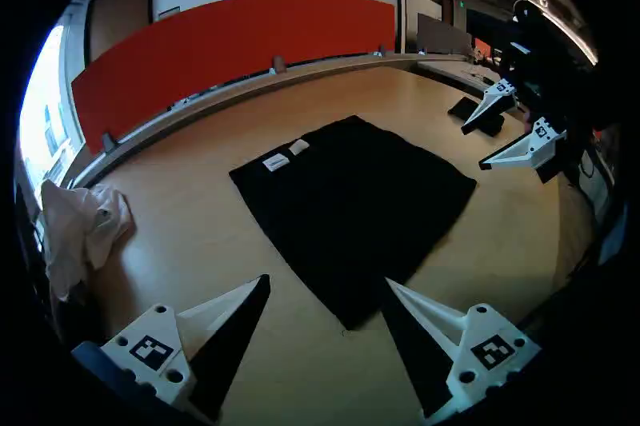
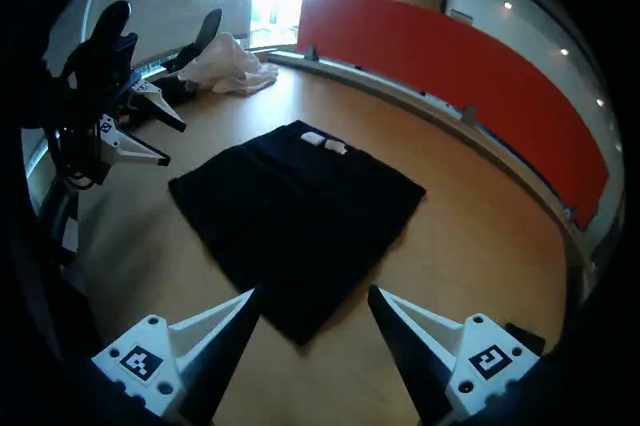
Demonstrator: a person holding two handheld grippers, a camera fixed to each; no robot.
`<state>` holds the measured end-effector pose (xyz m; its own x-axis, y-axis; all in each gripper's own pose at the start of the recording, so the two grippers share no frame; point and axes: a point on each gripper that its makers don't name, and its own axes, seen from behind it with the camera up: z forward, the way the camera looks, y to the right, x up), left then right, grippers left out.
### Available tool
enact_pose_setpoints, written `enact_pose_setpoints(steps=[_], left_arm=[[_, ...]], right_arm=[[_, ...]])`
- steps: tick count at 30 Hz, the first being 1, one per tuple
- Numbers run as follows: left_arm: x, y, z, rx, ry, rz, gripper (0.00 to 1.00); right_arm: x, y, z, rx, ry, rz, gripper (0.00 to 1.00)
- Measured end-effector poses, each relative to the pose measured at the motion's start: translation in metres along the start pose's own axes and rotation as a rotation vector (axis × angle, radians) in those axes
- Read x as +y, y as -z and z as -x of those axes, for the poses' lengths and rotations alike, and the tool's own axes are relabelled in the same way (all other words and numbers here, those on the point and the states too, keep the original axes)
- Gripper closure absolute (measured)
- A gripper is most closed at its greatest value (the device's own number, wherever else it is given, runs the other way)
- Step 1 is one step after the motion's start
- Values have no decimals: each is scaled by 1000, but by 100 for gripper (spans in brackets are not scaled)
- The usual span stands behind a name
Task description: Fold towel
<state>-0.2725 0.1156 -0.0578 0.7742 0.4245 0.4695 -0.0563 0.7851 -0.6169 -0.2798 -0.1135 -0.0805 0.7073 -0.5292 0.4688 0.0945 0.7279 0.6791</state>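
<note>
A black towel lies flat on the wooden table, its near corner pointing between my left gripper's fingers. Two white tags sit near its far edge. My left gripper is open just above the table, short of that corner. The right gripper appears open at the table's far right. In the right gripper view the same towel spreads out ahead, one corner close to my open right gripper. The left gripper is seen open at the left, held by a dark-sleeved hand.
A crumpled white cloth lies at the table's left edge, seen as the white cloth at the far end in the other view. A red partition runs along the back. Bare wooden table surrounds the towel.
</note>
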Motion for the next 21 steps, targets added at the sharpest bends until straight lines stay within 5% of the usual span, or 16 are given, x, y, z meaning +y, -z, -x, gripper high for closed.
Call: enact_pose_setpoints(steps=[21], left_arm=[[22,-28,40,-140,-2,67,5]], right_arm=[[-8,-20,42,-104,-31,-56,7]])
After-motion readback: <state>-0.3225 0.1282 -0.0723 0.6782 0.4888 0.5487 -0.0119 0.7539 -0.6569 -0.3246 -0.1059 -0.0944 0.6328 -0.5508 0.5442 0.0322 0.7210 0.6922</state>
